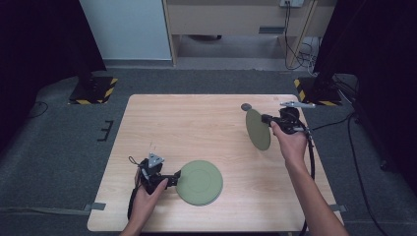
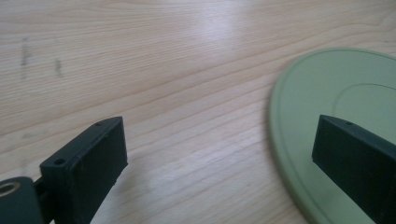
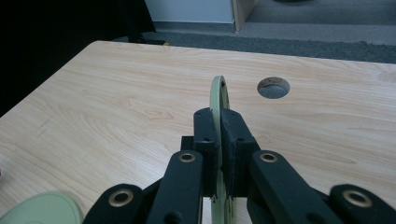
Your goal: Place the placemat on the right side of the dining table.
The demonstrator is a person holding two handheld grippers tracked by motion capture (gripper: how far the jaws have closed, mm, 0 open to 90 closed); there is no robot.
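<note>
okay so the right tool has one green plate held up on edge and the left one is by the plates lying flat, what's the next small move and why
Probably carry the held plate over toward the flat plates and tip it level. The right tool is clamped on its rim with the plate on edge above the table, while the left tool sits open at the flat plates' edge, gripping nothing.

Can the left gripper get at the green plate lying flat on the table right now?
Probably yes. The left gripper has its jaws open right at the rim of the flat plate, with bare table around and nothing between them.
</note>
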